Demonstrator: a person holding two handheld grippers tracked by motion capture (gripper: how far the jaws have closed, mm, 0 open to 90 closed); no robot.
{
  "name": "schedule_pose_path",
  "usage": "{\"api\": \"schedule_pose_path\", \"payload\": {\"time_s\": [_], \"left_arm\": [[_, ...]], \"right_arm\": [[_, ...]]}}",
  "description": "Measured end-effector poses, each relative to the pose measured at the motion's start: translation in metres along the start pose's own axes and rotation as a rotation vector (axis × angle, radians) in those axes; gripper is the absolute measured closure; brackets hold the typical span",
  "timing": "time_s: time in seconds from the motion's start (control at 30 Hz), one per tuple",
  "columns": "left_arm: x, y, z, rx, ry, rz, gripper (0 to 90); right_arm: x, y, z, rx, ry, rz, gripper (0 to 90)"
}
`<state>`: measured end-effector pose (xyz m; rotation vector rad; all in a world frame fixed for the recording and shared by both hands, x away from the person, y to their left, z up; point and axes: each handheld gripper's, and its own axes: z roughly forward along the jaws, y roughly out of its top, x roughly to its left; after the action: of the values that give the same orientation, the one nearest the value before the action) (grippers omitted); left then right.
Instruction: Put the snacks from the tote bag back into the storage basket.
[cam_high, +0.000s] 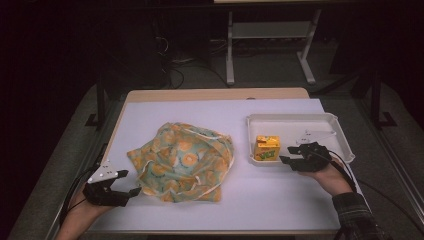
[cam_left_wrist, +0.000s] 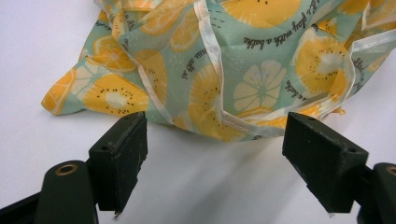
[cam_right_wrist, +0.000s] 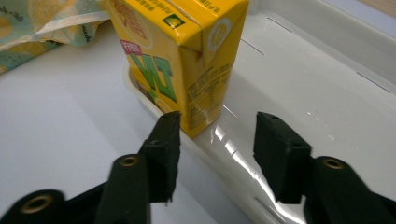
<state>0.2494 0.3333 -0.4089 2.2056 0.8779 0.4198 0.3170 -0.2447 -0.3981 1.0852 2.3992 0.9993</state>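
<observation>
- We see the yellow juice carton (cam_high: 267, 148) standing upright in the white tray (cam_high: 320, 120) at right of centre in the high view, against the tray's left wall.
- Our right gripper (cam_high: 289, 154) sits just beside it, jaws spread and pinching nothing; in the right gripper view the carton (cam_right_wrist: 180, 60) stands just ahead of them, a corner near the left jaw, so we judge it set down and released.
- Our left gripper (cam_high: 129, 182) rests at lower left, jaws spread wide and empty.
- It faces the near hem of the fruit-print cloth bag (cam_left_wrist: 224, 70), likely ready to grasp the fabric.
</observation>
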Motion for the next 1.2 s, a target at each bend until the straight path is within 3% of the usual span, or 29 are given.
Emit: {"api": "schedule_pose_path", "payload": {"time_s": [0.23,0.47,0.87,1.2], "left_arm": [[0.0,-0.001,0.001,0.006,-0.01,0.001,21.6],[-0.001,0.0,0.001,0.018,-0.014,-0.001,20.6],[-0.002,-0.001,0.003,0.028,-0.019,0.001,19.8],[-0.003,-0.002,0.005,0.035,-0.029,0.005,19.6]], "right_arm": [[0.007,-0.01,-0.006,-0.001,0.004,-0.002,40.1],[0.017,-0.019,-0.016,-0.018,0.02,0.035,31.8],[0.036,-0.027,-0.016,-0.012,0.048,-0.017,27.5],[0.053,-0.037,-0.013,-0.006,0.059,-0.021,21.9]]}}
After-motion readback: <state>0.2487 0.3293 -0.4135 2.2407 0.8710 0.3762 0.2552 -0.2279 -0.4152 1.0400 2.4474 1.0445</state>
